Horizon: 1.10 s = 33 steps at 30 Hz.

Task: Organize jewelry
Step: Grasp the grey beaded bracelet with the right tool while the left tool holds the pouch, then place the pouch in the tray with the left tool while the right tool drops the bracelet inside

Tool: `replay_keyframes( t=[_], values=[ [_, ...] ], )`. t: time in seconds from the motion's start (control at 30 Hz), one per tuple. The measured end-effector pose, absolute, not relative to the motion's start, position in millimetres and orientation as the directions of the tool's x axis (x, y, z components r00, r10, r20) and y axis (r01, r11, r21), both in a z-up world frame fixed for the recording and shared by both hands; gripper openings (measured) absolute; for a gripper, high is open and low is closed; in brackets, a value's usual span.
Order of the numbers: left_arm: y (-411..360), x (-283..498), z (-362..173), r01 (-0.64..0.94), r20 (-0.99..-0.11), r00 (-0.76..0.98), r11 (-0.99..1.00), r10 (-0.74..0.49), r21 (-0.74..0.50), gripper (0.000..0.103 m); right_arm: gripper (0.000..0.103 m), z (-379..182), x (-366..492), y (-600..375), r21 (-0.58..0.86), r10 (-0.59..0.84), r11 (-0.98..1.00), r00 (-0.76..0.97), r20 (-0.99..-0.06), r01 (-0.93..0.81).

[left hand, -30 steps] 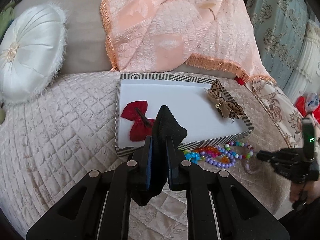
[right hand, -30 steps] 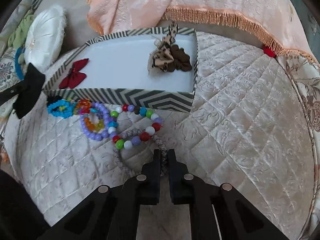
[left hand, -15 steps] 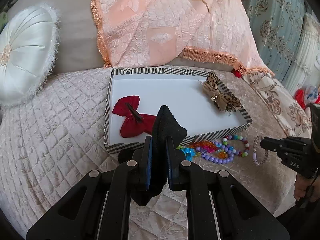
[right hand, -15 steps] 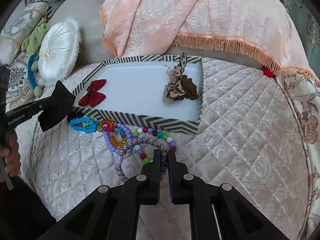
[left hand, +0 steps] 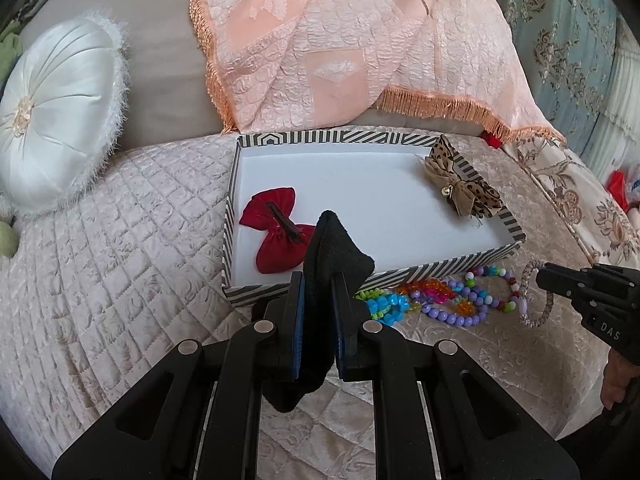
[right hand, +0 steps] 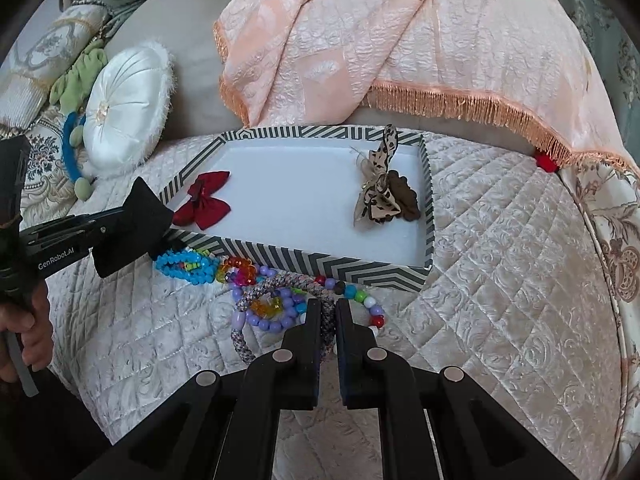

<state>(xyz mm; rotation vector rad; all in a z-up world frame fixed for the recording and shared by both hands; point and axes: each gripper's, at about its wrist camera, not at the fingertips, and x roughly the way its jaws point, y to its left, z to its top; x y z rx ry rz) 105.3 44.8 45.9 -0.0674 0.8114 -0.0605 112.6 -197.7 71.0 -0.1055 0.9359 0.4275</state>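
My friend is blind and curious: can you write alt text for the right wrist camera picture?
The right gripper is shut on a grey braided bracelet, above bead bracelets on a quilted bed. Behind them, a striped box holds a red bow and a leopard-print bow.

In box: red fabric bow (left hand: 276, 236) left, leopard-print ribbon bow (left hand: 460, 188) right.
Near box: heap of bright beaded bracelets (left hand: 432, 300).
Box: shallow striped cardboard box (left hand: 320, 136) on the quilted cream bedspread (left hand: 120, 248).

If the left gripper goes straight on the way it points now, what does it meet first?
Probably the near striped wall of the box, or the red bow just inside it. The left gripper holds a black cloth piece that hides the exact line.
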Motion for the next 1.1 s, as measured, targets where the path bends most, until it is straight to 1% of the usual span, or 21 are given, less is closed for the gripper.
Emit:
replay_keyframes(
  t=[0.33,0.57,0.77,0.9,1.03,1.1],
  values=[
    [48,107,45,0.006,-0.728,0.683,0.997,-0.059,-0.076,0.010,0.006,70,115,-193,0.125,0.334,0.908,0.508,-0.794,-0.401],
    [47,109,47,0.010,-0.724,0.687,0.997,-0.065,-0.080,0.010,0.006,72,117,-194,0.120,0.324,0.914,0.520,-0.790,-0.386],
    [53,124,58,0.021,-0.700,0.704,0.989,-0.120,-0.147,0.010,0.006,81,132,-197,0.138,0.323,0.928,0.559,-0.764,-0.347],
    [48,148,64,0.053,-0.678,0.719,0.985,-0.154,-0.167,0.010,0.006,85,154,-192,0.147,0.322,0.935,0.599,-0.733,-0.322],
    [35,179,59,0.088,-0.684,0.702,0.976,-0.201,-0.197,0.010,0.006,77,181,-182,0.202,0.355,0.929,0.596,-0.720,-0.309],
    [30,195,54,0.086,-0.690,0.695,0.976,-0.202,-0.199,0.010,0.006,71,191,-174,0.197,0.347,0.932,0.590,-0.729,-0.305]
  ],
)
